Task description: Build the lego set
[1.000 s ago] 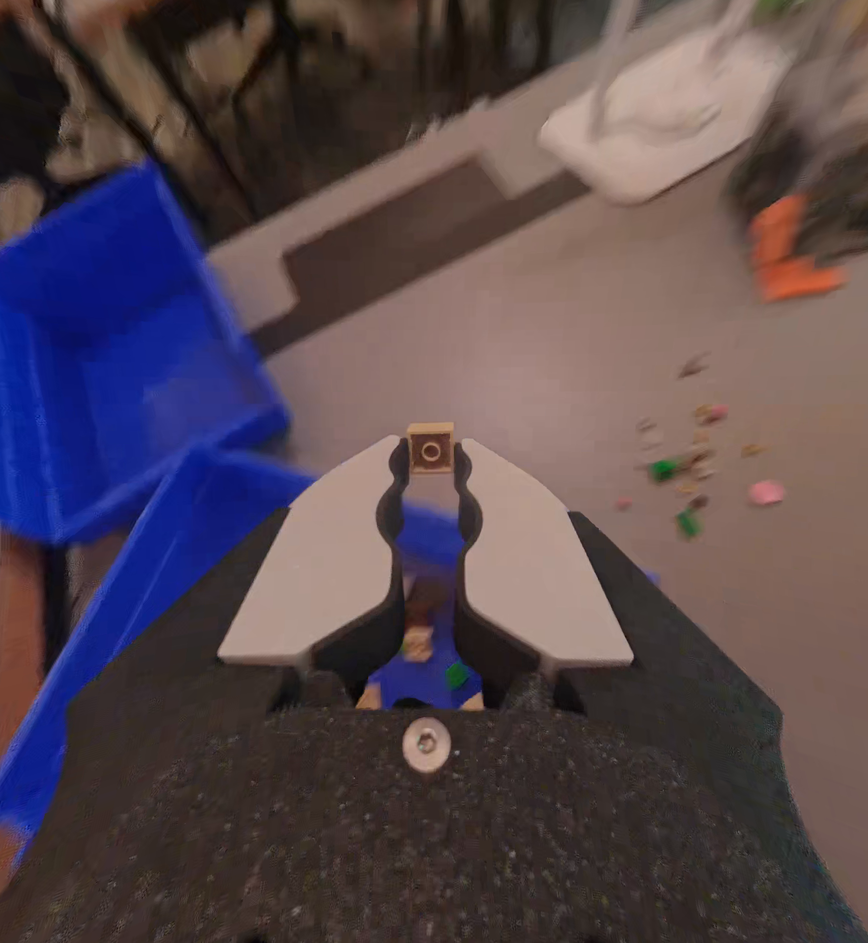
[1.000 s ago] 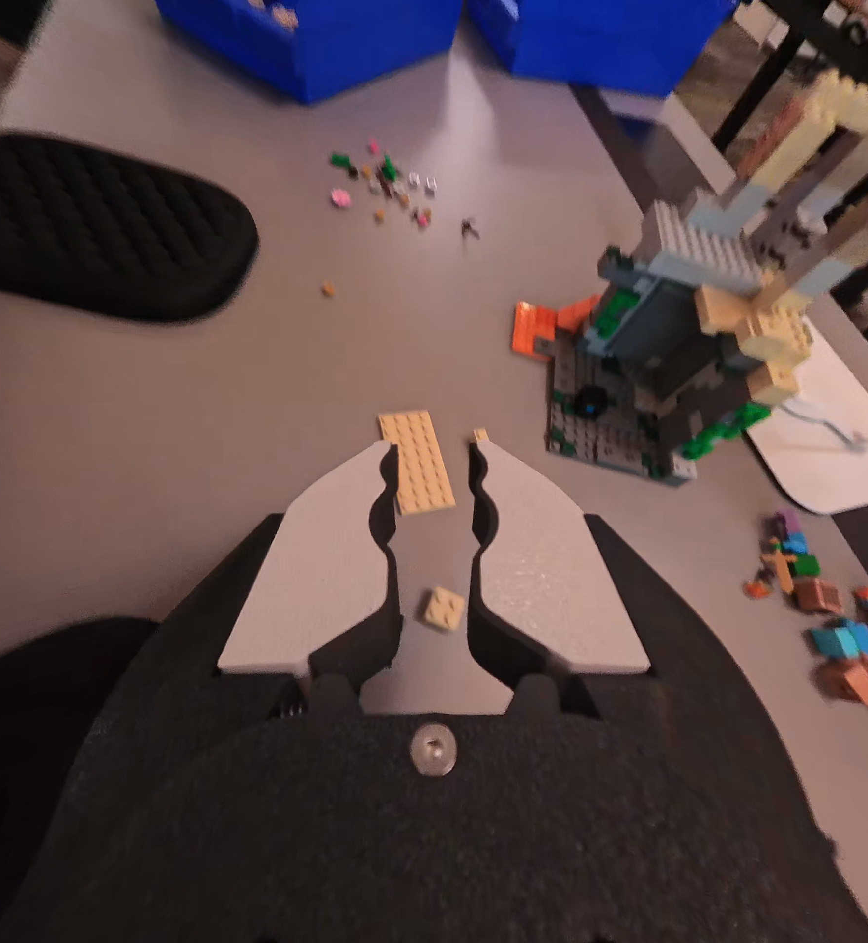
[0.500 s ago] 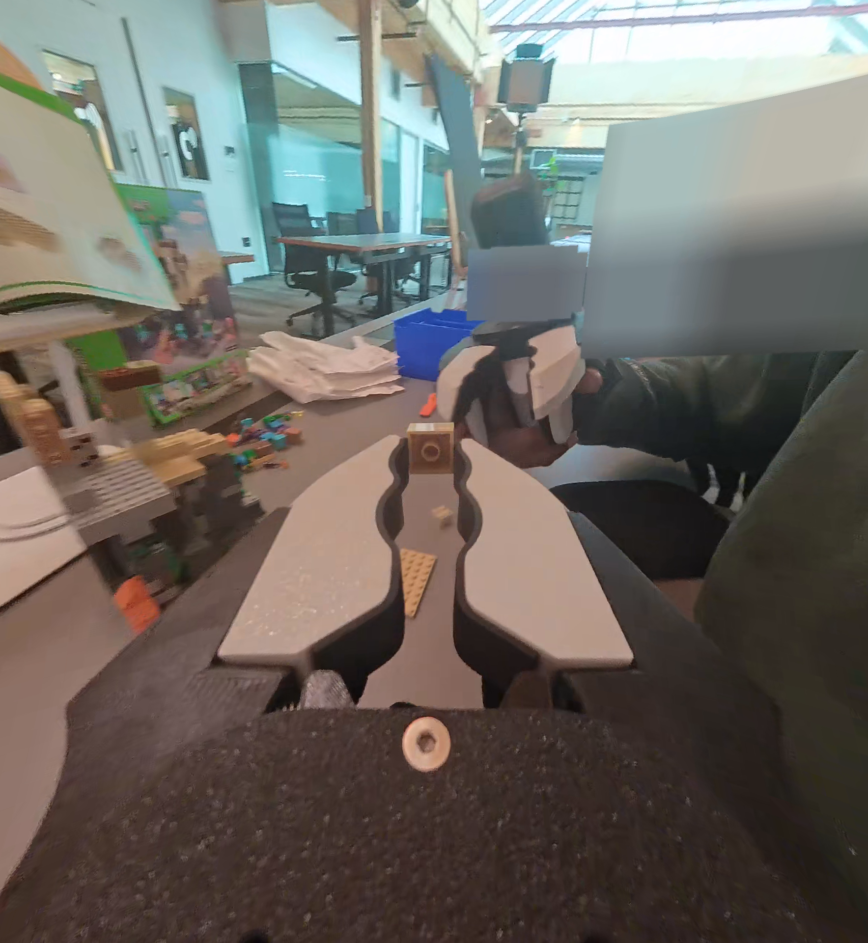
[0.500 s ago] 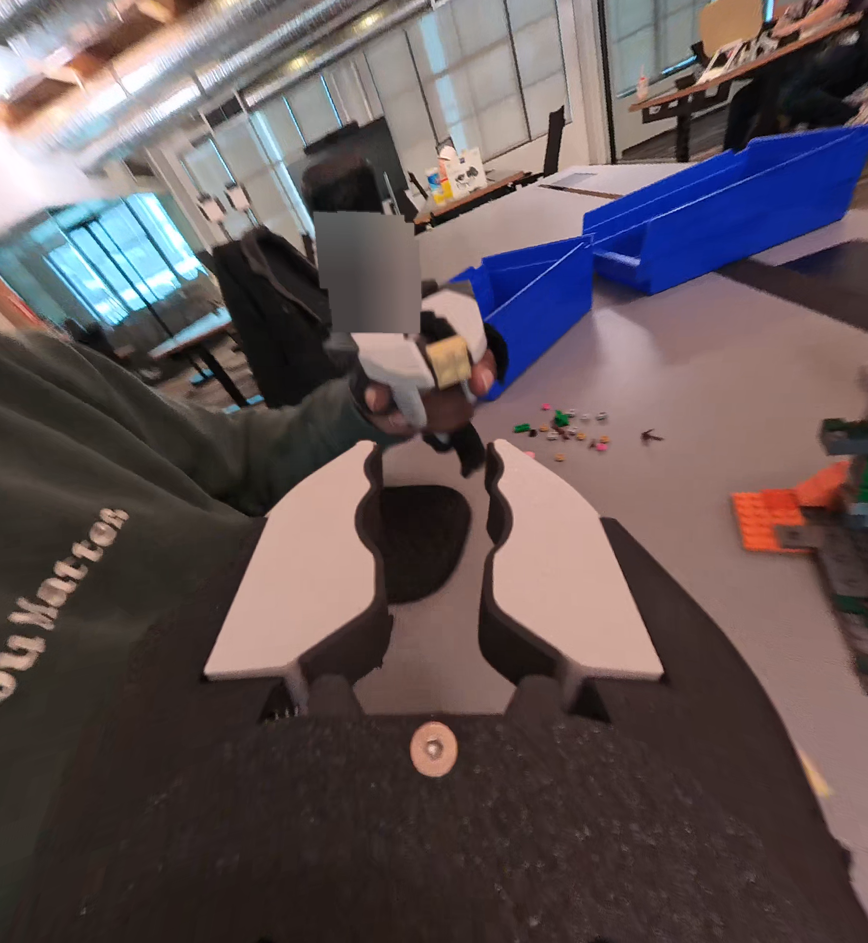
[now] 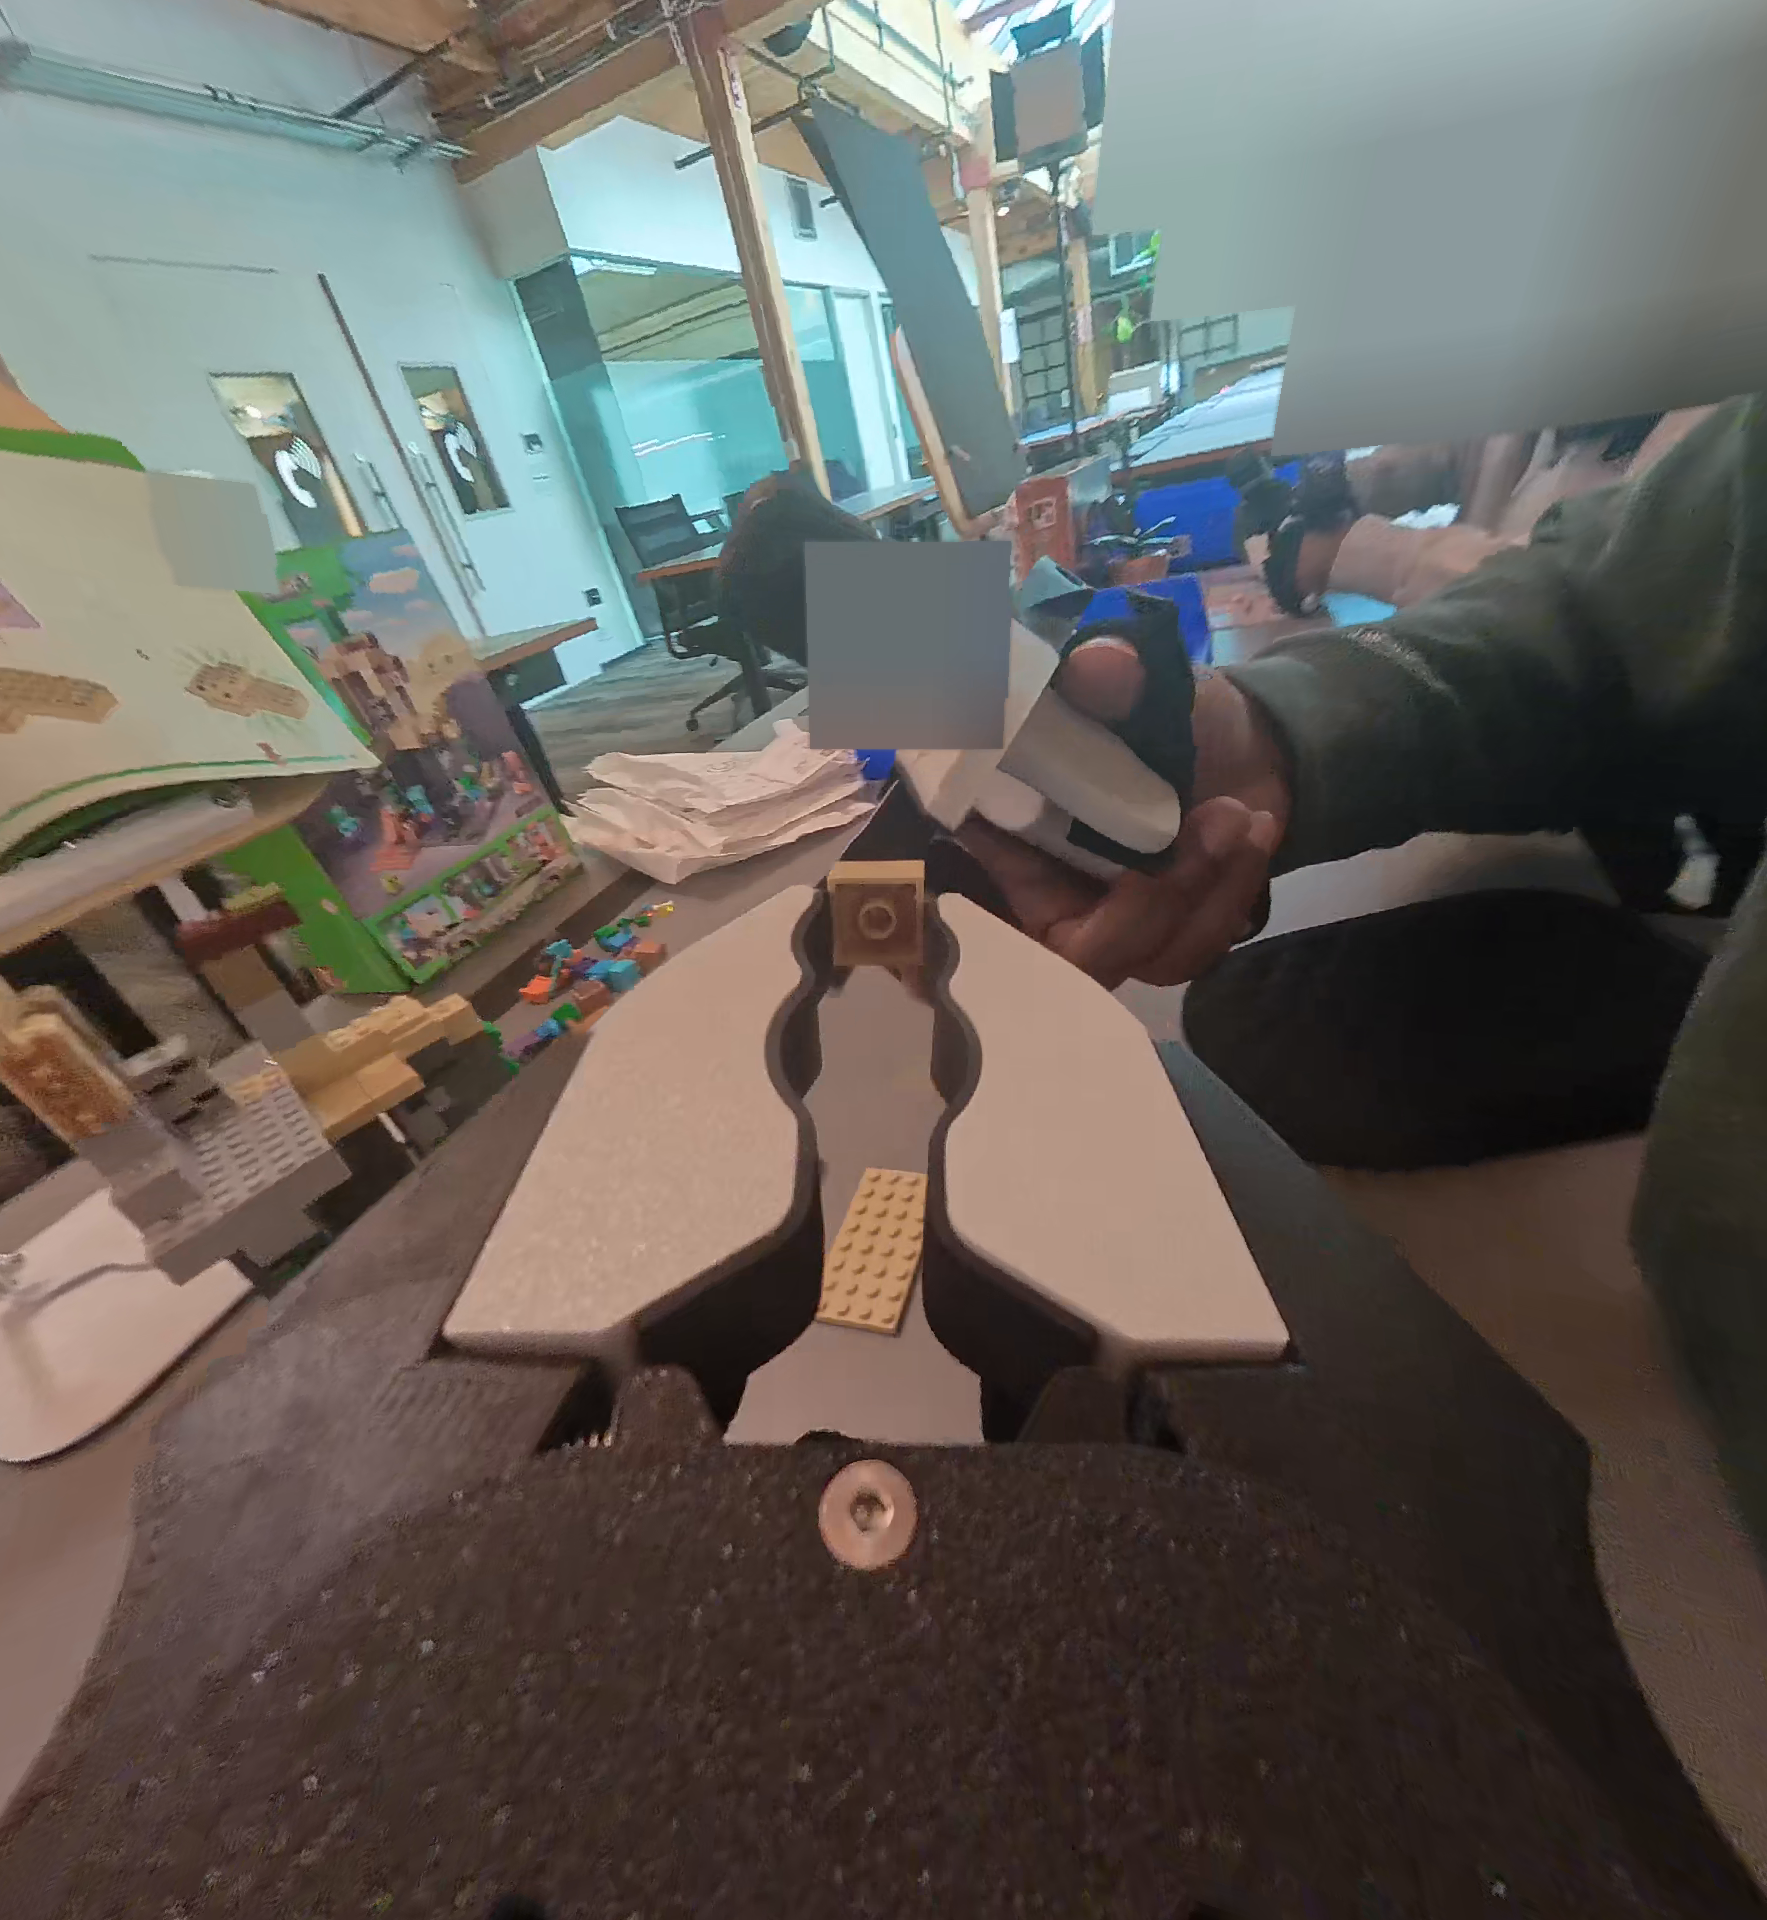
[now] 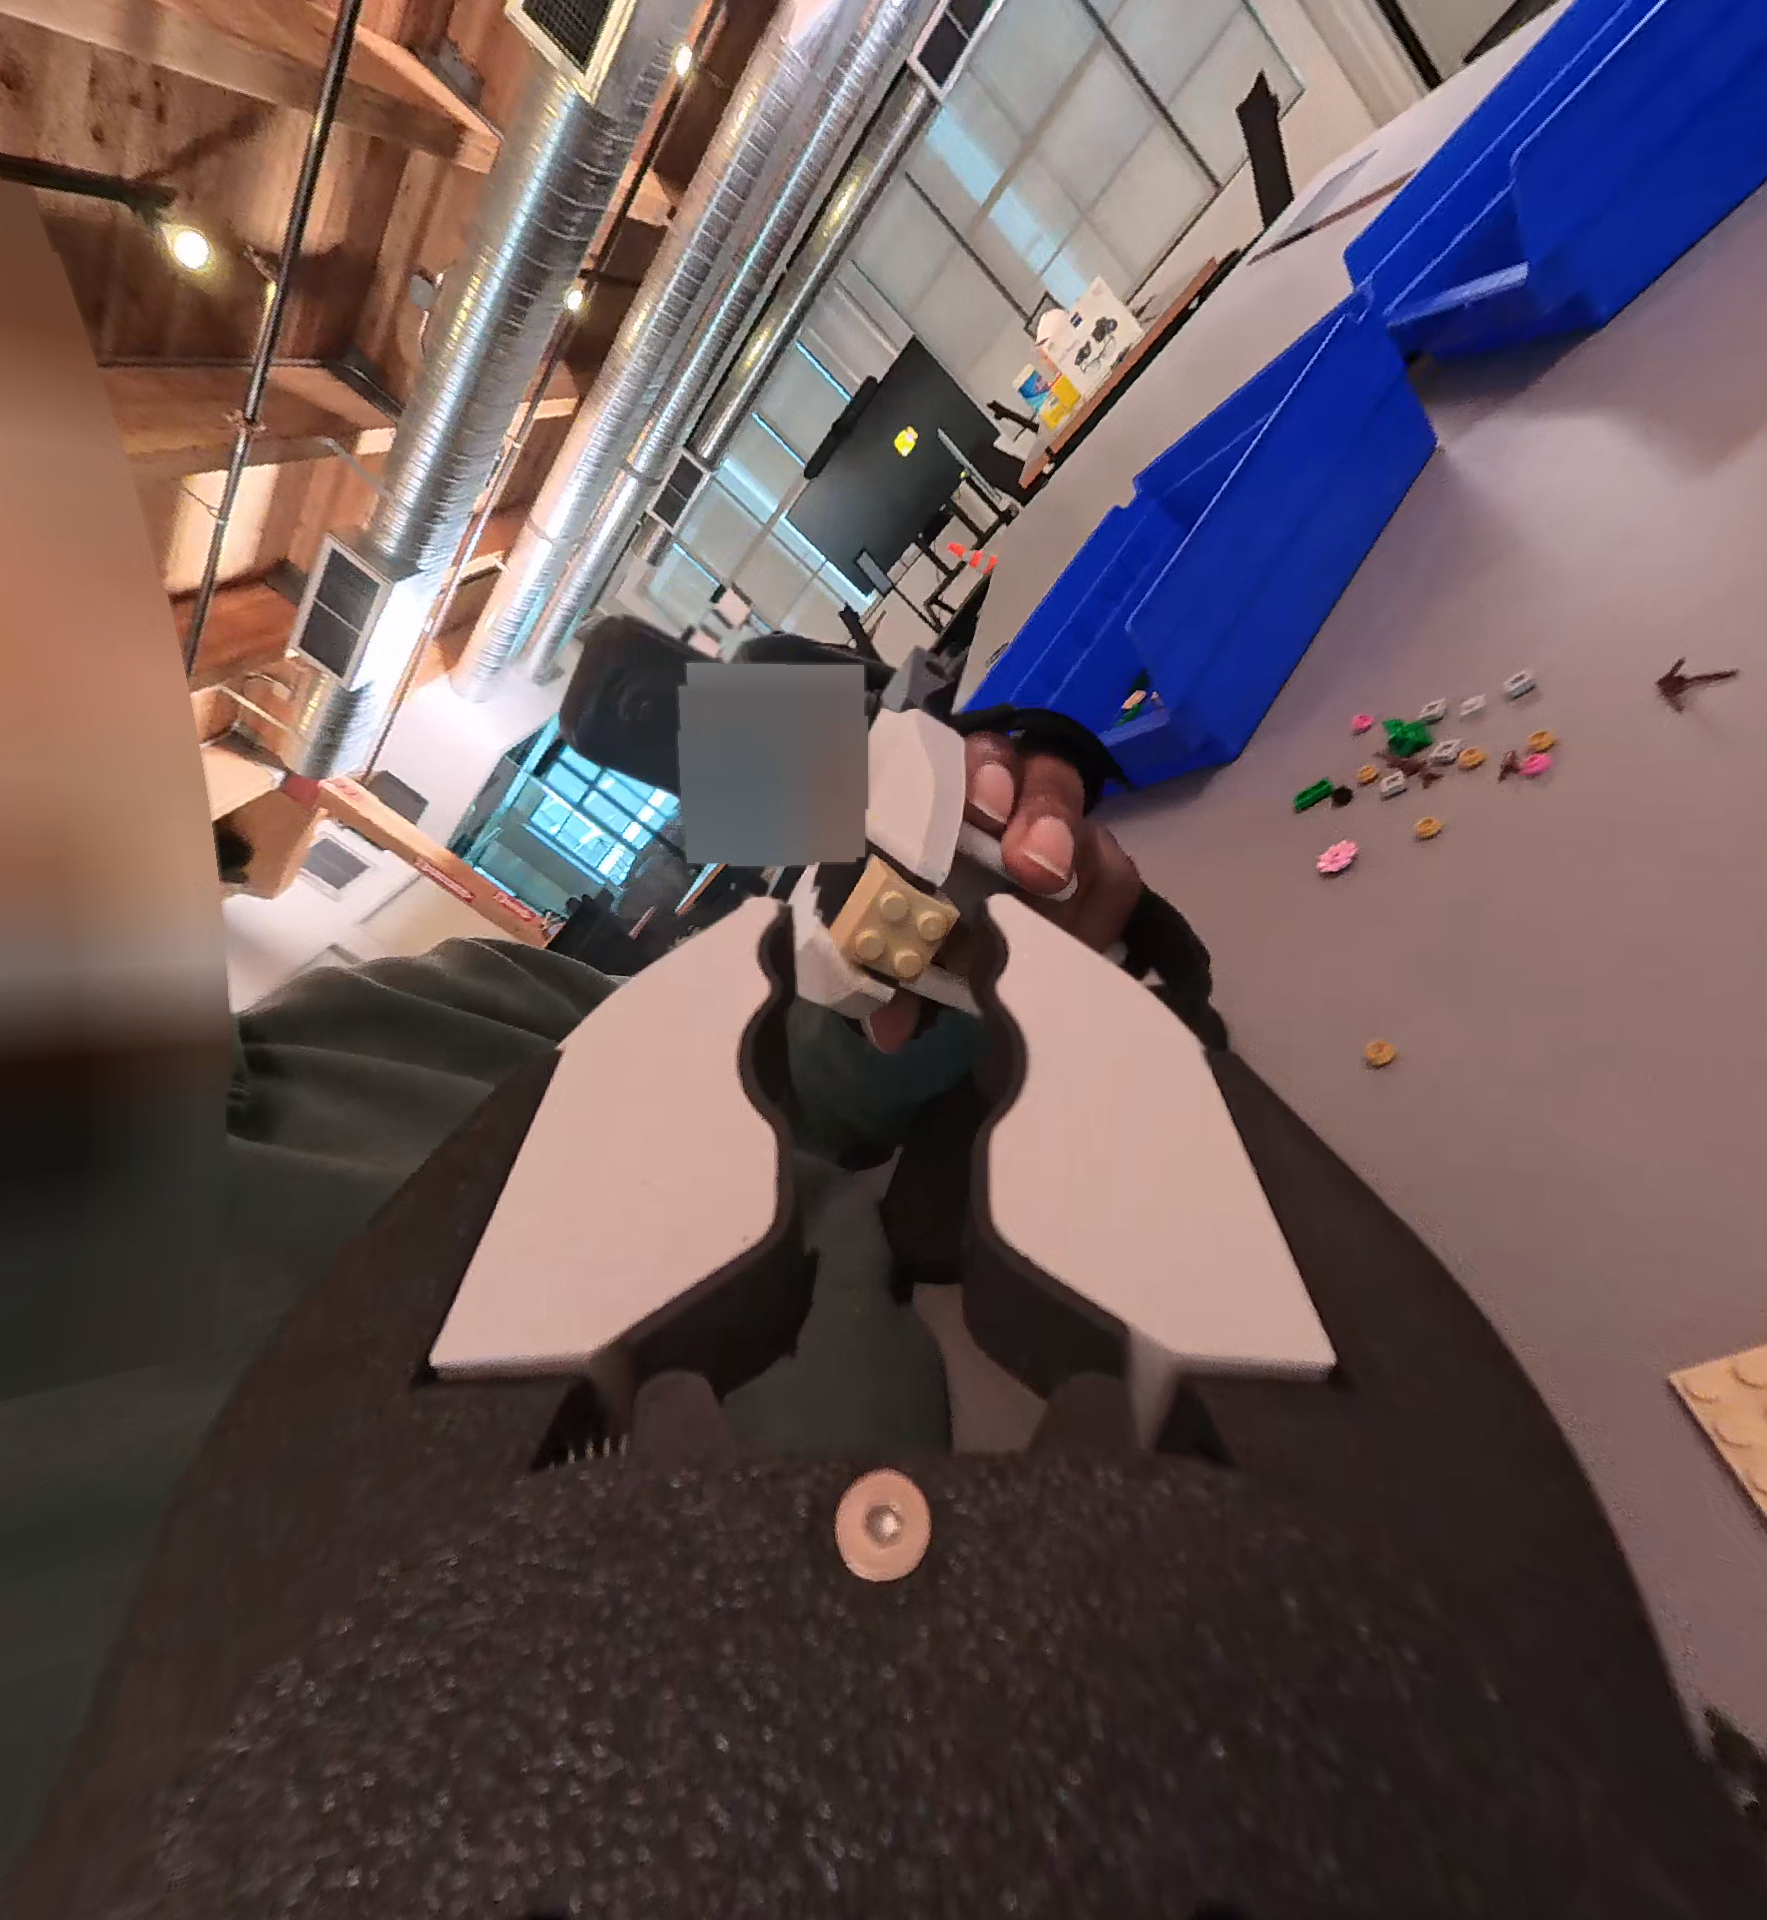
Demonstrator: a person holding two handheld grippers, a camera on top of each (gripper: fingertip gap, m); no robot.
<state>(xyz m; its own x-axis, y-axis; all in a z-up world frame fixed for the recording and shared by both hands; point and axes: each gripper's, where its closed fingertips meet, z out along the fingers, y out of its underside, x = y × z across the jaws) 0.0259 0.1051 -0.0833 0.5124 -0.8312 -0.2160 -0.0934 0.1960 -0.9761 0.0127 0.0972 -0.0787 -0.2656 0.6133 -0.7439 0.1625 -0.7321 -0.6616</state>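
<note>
- the left gripper (image 5: pixel 874 920), fingers clamped on a small tan square lego brick (image 5: pixel 876 912), has swung up from the blue bins to face the right gripper (image 6: pixel 884 961).
- right gripper's fingers stay apart, empty; a handover or regrip looks likely.
- the tan studded flat plate (image 5: pixel 874 1247) lies on the grey counter (image 5: pixel 1461 1278), lower centre.

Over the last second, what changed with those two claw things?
Both swung up from looking down at the table to face each other. The left gripper kept its tan square brick clamped; the right gripper stayed open and empty. The tan plate still lies on the table.
</note>
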